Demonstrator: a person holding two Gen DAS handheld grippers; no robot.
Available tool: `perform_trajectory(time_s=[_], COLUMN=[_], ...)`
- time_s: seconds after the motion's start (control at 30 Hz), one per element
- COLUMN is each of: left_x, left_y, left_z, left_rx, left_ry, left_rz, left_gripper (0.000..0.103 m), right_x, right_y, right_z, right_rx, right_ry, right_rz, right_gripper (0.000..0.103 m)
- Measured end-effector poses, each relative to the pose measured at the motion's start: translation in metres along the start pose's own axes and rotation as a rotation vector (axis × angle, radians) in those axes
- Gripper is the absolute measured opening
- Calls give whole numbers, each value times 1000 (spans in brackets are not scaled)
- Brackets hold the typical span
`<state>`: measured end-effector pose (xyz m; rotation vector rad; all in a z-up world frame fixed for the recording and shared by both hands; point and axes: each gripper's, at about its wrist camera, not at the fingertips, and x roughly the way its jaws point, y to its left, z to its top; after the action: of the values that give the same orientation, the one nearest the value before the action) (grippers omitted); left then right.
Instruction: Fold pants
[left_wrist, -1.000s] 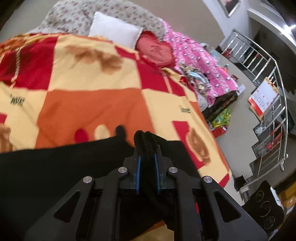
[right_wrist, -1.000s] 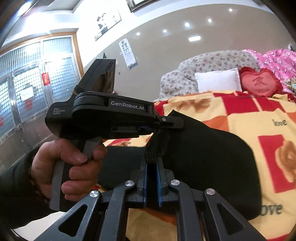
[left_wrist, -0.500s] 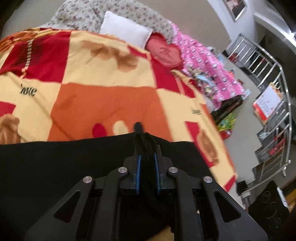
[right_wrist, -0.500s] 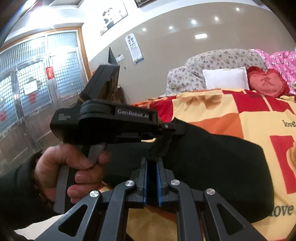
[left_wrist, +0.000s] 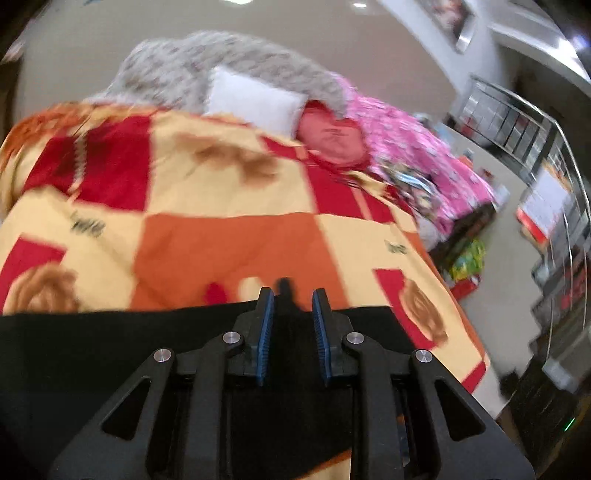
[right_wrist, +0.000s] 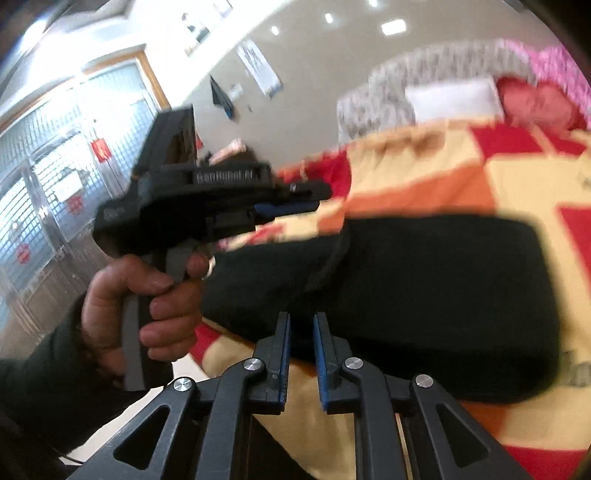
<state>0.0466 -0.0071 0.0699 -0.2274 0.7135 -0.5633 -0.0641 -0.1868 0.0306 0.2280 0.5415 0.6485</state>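
Note:
The black pants (right_wrist: 424, 295) lie folded flat on the red, orange and yellow blanket (left_wrist: 207, 199); they also show in the left wrist view (left_wrist: 110, 343). My left gripper (left_wrist: 292, 295) is open and empty, its blue-padded fingers just above the pants' far edge. It also shows in the right wrist view (right_wrist: 295, 206), held in a hand above the pants' left part. My right gripper (right_wrist: 301, 319) is open and empty over the pants' near edge.
A white pillow (left_wrist: 255, 99), a red heart cushion (left_wrist: 332, 136) and a pink quilt (left_wrist: 417, 162) lie at the bed's far end. A metal stair railing (left_wrist: 546, 147) stands to the right. Glass doors (right_wrist: 55, 177) are to the left.
Both grippers were shut on the black fabric and have opened, letting go. The pants now lie flat on the blanket. Both grippers have drawn back slightly.

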Motion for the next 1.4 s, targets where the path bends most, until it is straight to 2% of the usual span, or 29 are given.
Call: perform_trajectory(time_s=[0.07, 0.17, 0.2, 0.27, 0.43, 0.53, 0.6, 0.7, 0.77, 0.83, 0.87, 0.93, 1.03, 1.07, 1.13, 1.23, 1.27, 1.3, 1.37, 1.4], left_x=[15, 41, 37, 28, 21, 19, 18, 15, 15, 15, 15, 15, 16, 16, 15, 15, 15, 15, 15, 15], left_y=[-11, -9, -7, -3, 0, 7, 10, 8, 3, 1, 0, 1, 4, 5, 7, 7, 7, 8, 9, 9], left_z=[-9, -36, -44, -51, -59, -59, -59, -60, -60, -61, -61, -62, -62, -61, -61, -61, -61, -61, -61, -61], left_rx=[54, 72, 80, 68, 45, -1, -26, -25, -4, 8, 10, -4, -23, -26, -24, -28, -29, -32, -36, -39], left_ry=[54, 173, 139, 121, 88, 79, 75, 67, 65, 63, 63, 64, 62, 63, 63, 62, 62, 62, 62, 62], left_rz=[3, 76, 72, 70, 58, 22, -3, 0, 21, 34, 35, 20, 0, -3, -2, -5, -6, -9, -14, -18], left_gripper=[19, 19, 19, 19, 19, 19, 19, 19, 19, 19, 19, 19, 19, 19, 19, 19, 19, 19, 19, 19], right_x=[-30, -63, -71, -76, -53, -17, -19, -27, -39, -46, -39, -17, -19, -22, -23, -12, -3, 12, 47, 43], right_y=[-8, -31, -40, -53, -35, -52, -58, -61, -54, -45, -42, -48, -50, -50, -53, -62, -67, -75, -96, -96], right_z=[3, 1, 0, -1, -2, -14, -16, -16, -11, -2, -4, -9, -5, 1, 14, 45, 53, 59, 53, 51], right_rx=[-12, 5, 44, 89, -37, 1, 17, 36, 8, -30, -43, -32, -5, 0, 1, 5, 5, 23, 96, 98], right_ry=[-104, -175, -183, -175, -96, 89, 81, 60, -6, -53, -30, 84, 73, 46, -3, -26, -8, 55, 241, 205], right_rz=[-113, -443, -496, -494, -417, -425, -404, -395, -410, -375, -364, -382, -377, -377, -404, -419, -425, -419, -405, -410], right_gripper=[11, 11, 11, 11, 10, 11, 11, 11, 11, 11, 11, 11, 11, 11, 11, 11, 11, 11, 11, 11])
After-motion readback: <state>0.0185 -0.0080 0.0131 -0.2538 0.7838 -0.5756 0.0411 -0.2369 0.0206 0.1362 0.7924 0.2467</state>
